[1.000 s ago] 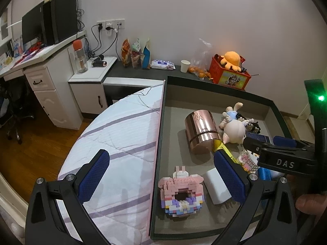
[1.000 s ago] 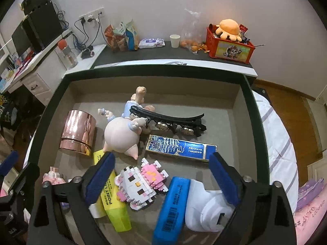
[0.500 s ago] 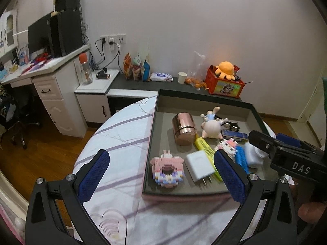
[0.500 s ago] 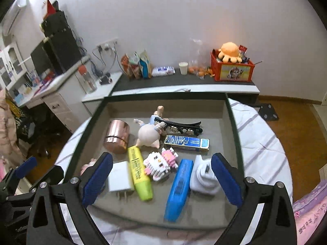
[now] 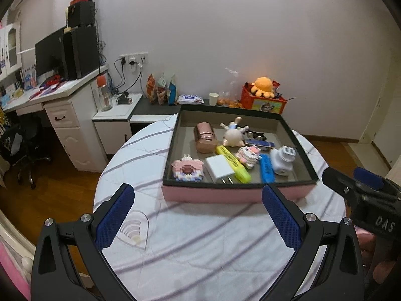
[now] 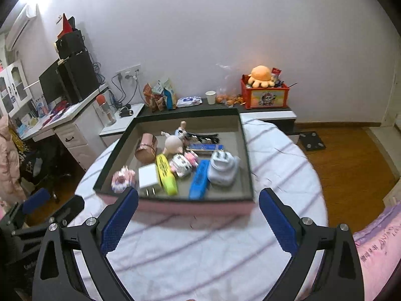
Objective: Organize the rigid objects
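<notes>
- Now both the left gripper [image 5: 198, 215] and right gripper [image 6: 198, 219] hang wide and empty near the tray [image 5: 238, 184].
- Advance slowly, choosing one item.

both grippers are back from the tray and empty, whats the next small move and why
Probably ease the right gripper forward toward the blue bar. Its jaws are open and empty, and the bar lies loose at the near edge of the tray, apart from the wall, directly ahead.
</notes>
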Action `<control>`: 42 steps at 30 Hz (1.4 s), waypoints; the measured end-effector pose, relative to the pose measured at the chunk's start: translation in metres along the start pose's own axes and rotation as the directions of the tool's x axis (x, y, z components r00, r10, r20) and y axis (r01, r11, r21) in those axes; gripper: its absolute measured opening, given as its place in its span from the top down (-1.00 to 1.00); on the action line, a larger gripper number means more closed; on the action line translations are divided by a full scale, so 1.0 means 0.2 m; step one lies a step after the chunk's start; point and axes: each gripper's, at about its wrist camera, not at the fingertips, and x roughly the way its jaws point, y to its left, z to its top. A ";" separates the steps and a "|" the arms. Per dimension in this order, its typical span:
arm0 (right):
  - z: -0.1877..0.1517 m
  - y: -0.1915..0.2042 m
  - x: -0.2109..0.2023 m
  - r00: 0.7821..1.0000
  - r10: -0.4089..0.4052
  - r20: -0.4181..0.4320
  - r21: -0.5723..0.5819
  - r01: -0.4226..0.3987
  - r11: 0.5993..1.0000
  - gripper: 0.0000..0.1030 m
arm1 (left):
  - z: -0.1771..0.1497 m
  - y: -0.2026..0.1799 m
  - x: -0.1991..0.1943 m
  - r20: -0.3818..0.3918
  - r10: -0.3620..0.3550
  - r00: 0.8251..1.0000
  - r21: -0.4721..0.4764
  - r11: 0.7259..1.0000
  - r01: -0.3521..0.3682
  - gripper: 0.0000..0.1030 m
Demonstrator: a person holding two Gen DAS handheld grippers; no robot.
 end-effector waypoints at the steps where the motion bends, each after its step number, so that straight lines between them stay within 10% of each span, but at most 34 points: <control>1: -0.03 -0.01 -0.04 1.000 -0.008 0.006 -0.003 0.009 1.000 -0.90 | -0.02 -0.02 -0.03 0.003 -0.001 1.000 0.006 1.000 0.001 -1.00; 15: -0.39 -0.04 -0.39 0.998 -0.041 0.048 0.003 0.041 0.999 -0.91 | -0.26 -0.13 -0.31 0.029 -0.032 0.999 0.046 0.998 0.031 -1.00; 42: -0.37 -0.01 -0.46 0.995 -0.049 0.083 -0.002 0.049 0.999 -0.91 | -0.24 -0.09 -0.32 -0.004 -0.033 0.999 0.015 0.999 0.033 -1.00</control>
